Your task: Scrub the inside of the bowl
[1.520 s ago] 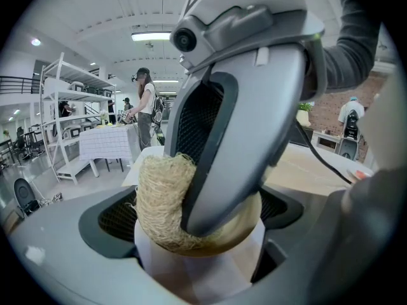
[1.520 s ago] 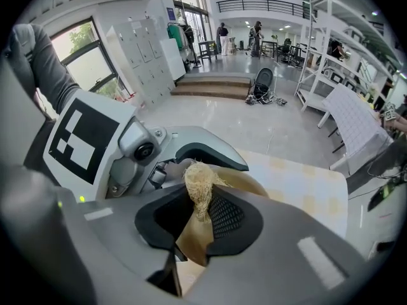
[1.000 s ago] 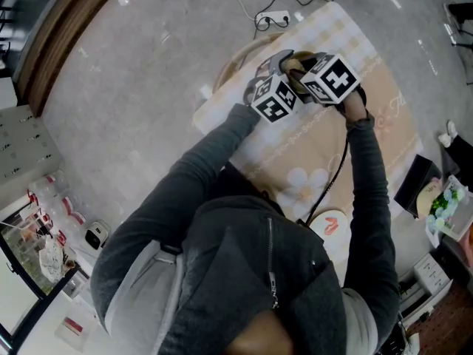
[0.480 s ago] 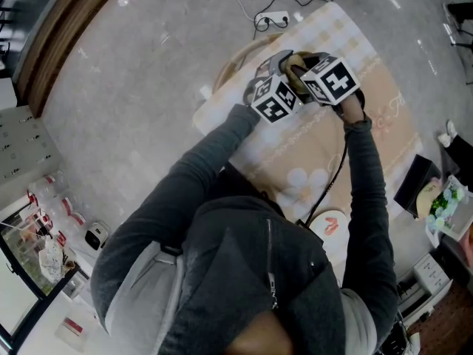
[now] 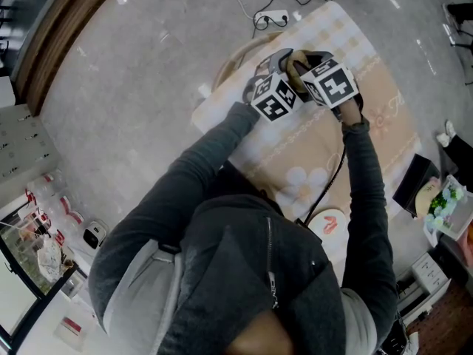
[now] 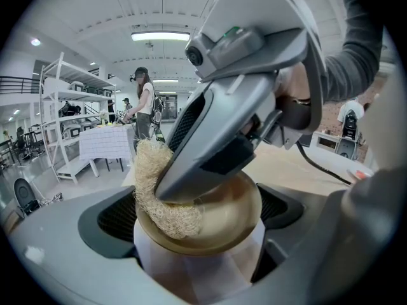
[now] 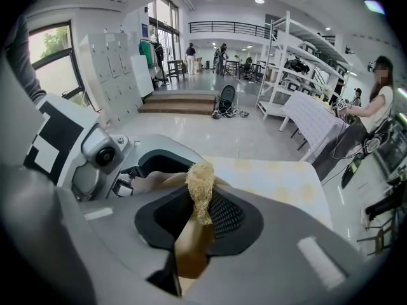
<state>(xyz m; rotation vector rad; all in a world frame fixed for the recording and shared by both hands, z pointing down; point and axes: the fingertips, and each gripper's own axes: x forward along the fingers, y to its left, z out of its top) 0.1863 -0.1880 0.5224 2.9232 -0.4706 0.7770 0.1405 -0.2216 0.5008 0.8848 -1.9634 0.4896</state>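
Observation:
A tan bowl (image 6: 219, 224) sits tilted between the jaws of my left gripper (image 6: 203, 234), which is shut on it. A pale fibrous scrubber (image 6: 158, 192) presses against the bowl's inner wall on the left side. My right gripper (image 7: 198, 202) is shut on that scrubber (image 7: 200, 186), with the bowl (image 7: 191, 250) edge-on just below it. In the head view the left gripper (image 5: 275, 71) and right gripper (image 5: 301, 63) meet over the far part of the table, and the bowl (image 5: 296, 69) barely shows between them.
The table carries a beige patterned cloth (image 5: 373, 128). A round wooden hoop (image 5: 235, 59) lies at its far left edge, and a power strip (image 5: 272, 18) lies on the floor beyond. A black box (image 5: 414, 185) and a white and red item (image 5: 330, 224) sit to the right.
Both grippers have shifted slightly toward the table's far side, still locked together around the bowl. The right gripper's cube has turned a little.

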